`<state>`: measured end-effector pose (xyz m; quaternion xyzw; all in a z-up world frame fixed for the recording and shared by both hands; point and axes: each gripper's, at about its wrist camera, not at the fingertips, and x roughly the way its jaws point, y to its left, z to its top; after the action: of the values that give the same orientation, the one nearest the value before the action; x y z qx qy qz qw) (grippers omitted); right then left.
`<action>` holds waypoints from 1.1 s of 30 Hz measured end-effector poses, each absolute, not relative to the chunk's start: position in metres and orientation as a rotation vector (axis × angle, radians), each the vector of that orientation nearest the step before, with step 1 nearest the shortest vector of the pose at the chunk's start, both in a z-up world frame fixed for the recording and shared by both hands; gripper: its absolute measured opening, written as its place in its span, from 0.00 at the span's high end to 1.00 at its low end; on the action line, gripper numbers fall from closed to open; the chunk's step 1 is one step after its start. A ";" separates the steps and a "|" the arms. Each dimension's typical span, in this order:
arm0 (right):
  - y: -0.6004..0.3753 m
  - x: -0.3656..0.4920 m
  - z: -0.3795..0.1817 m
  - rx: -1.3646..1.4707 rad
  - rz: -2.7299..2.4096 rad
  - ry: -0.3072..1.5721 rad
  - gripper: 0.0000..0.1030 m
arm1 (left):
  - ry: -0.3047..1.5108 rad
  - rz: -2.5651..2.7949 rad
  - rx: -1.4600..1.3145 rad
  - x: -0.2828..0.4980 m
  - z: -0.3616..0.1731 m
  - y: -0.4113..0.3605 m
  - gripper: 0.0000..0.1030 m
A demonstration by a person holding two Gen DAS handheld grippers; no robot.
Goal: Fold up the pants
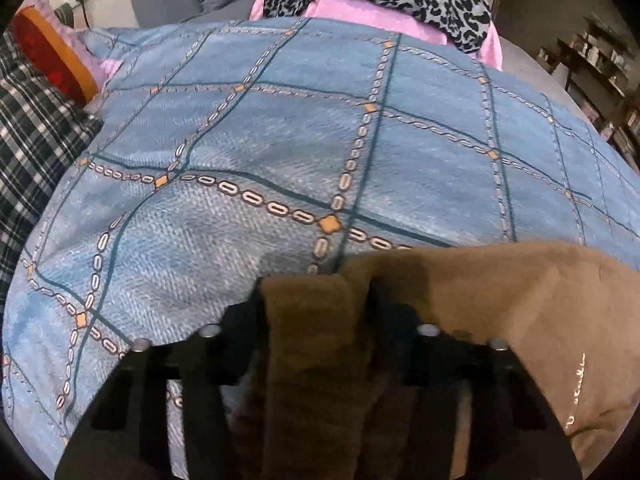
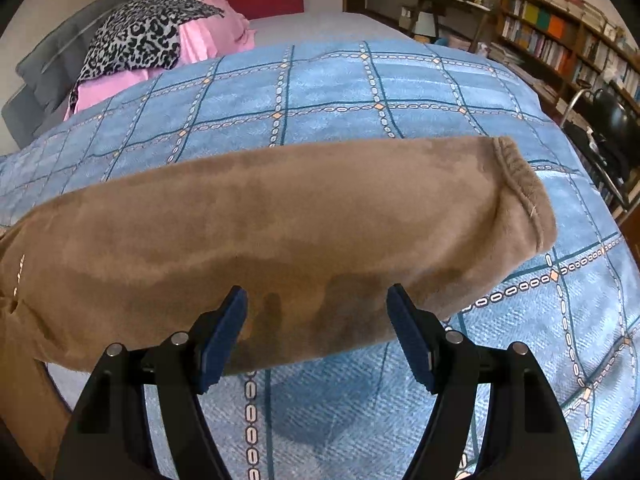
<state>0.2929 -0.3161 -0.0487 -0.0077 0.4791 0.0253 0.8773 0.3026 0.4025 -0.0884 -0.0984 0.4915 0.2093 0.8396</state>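
The brown fleece pants (image 2: 280,216) lie across the blue checked bedspread (image 2: 360,92), one leg stretched to the right with its hem (image 2: 520,184) at the right end. My right gripper (image 2: 316,312) is open, its blue pads (image 2: 228,320) spread just over the near edge of the leg. My left gripper (image 1: 316,300) is shut on a fold of the brown pants (image 1: 312,320), which bunches between the fingers and drapes off to the right (image 1: 520,300). Its fingertips are mostly hidden by the cloth.
A pile of pink cloth (image 2: 208,40) with a leopard-print garment (image 2: 140,36) lies at the far end of the bed. A plaid cloth (image 1: 28,128) and a red-orange cushion (image 1: 52,56) lie at the left. Bookshelves (image 2: 560,40) and a chair (image 2: 612,120) stand to the right.
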 end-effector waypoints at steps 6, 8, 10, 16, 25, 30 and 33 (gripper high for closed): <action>-0.348 0.310 -0.038 0.056 -0.007 0.979 0.30 | 0.971 0.382 -0.221 0.286 -0.071 0.386 0.63; -0.366 0.320 -0.033 0.101 -0.045 0.968 0.30 | 0.928 0.344 -0.227 0.274 -0.059 0.381 0.64; -0.385 0.333 -0.028 0.152 -0.089 0.961 0.30 | 0.883 0.305 -0.228 0.262 -0.046 0.374 0.64; -0.439 0.375 -0.024 0.378 -0.186 0.964 0.30 | 0.733 0.178 -0.198 0.213 0.007 0.352 0.64; -0.448 0.420 -0.028 0.500 -0.189 0.964 0.30 | 0.663 0.112 -0.232 0.143 0.034 0.342 0.64; -0.445 0.432 -0.042 0.556 -0.194 0.993 0.30 | 0.674 0.114 -0.198 0.104 0.034 0.337 0.64; -0.443 0.436 -0.051 0.561 -0.241 1.016 0.30 | 0.657 0.110 -0.188 0.089 0.038 0.335 0.64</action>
<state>0.4359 -0.4431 -0.0515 0.2642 0.4790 -0.1134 0.8294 0.0888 0.3352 0.0376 -0.0921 0.3221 0.0538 0.9407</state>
